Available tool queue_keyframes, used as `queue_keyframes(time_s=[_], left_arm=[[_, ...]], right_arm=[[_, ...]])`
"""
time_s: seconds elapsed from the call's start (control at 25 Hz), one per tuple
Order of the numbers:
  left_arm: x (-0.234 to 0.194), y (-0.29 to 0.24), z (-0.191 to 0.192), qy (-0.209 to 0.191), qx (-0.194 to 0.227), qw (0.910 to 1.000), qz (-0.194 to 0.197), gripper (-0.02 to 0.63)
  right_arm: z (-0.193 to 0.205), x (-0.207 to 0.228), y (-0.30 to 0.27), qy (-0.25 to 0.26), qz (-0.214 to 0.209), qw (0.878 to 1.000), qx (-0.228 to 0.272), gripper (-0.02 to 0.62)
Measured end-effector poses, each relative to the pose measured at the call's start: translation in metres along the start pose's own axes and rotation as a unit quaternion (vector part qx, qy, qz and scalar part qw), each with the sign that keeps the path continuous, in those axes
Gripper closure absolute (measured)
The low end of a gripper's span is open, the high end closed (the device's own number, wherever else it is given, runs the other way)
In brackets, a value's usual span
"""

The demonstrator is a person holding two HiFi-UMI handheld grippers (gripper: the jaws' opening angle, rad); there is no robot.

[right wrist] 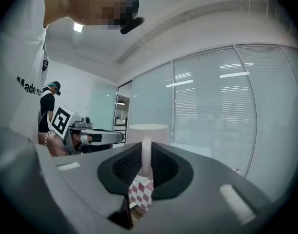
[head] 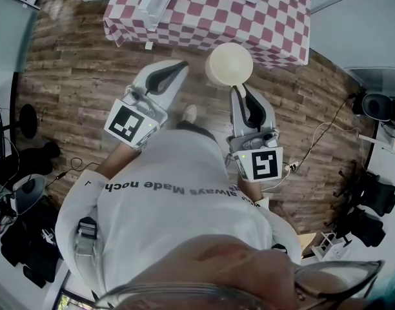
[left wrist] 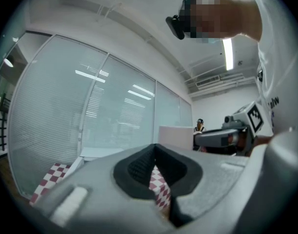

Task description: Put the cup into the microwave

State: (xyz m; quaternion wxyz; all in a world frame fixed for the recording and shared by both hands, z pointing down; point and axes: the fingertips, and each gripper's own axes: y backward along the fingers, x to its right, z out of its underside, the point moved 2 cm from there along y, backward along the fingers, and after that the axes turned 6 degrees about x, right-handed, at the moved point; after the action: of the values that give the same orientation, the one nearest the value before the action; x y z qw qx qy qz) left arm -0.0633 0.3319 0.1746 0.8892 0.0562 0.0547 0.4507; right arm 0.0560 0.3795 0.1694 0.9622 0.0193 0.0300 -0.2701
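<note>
Okay, nearest first: my left hand-held gripper (head: 180,65) (left wrist: 155,148) has its jaws closed together with nothing between them, and it points forward beside the right one.

My right hand-held gripper (head: 239,89) (right wrist: 146,151) is clamped on the cup handle (right wrist: 146,161), a thin white bar standing upright between the black pads (right wrist: 127,168).

The cup (head: 229,64) (right wrist: 148,133) is cream-white. It's held in the air just past the right jaws, above the wooden floor (head: 75,63) and at the near edge of the tabletop (head: 249,24).

The cup stands upright with its long axis vertical. Its handle faces back toward me and its round top faces up at the head view.

I can't tell if there's anything in the cup; from above the top reads as a plain pale disc.

Farther out, the tabletop has a red-and-white checkered cloth. White items lie on it, one of them a long box (head: 152,2), but I can't make out what they are.
</note>
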Motion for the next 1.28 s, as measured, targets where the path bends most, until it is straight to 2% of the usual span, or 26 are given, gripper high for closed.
queue_keyframes(time_s=[0.36,0.84,1.28], left_arm=[[-0.006,-0.06,0.015,0.002,-0.003,1.0,-0.009,0.601],[-0.01,-0.083,0.03,0.008,-0.015,0.9998,-0.01,0.601],[-0.06,-0.115,0.037,0.011,-0.004,0.9998,-0.016,0.601]], right_arm=[[0.007,0.062,-0.009,0.003,-0.009,1.0,0.0,0.555],[0.018,0.085,-0.016,-0.002,-0.012,1.0,-0.004,0.555],[0.024,0.116,-0.068,0.002,-0.01,1.0,-0.001,0.555]])
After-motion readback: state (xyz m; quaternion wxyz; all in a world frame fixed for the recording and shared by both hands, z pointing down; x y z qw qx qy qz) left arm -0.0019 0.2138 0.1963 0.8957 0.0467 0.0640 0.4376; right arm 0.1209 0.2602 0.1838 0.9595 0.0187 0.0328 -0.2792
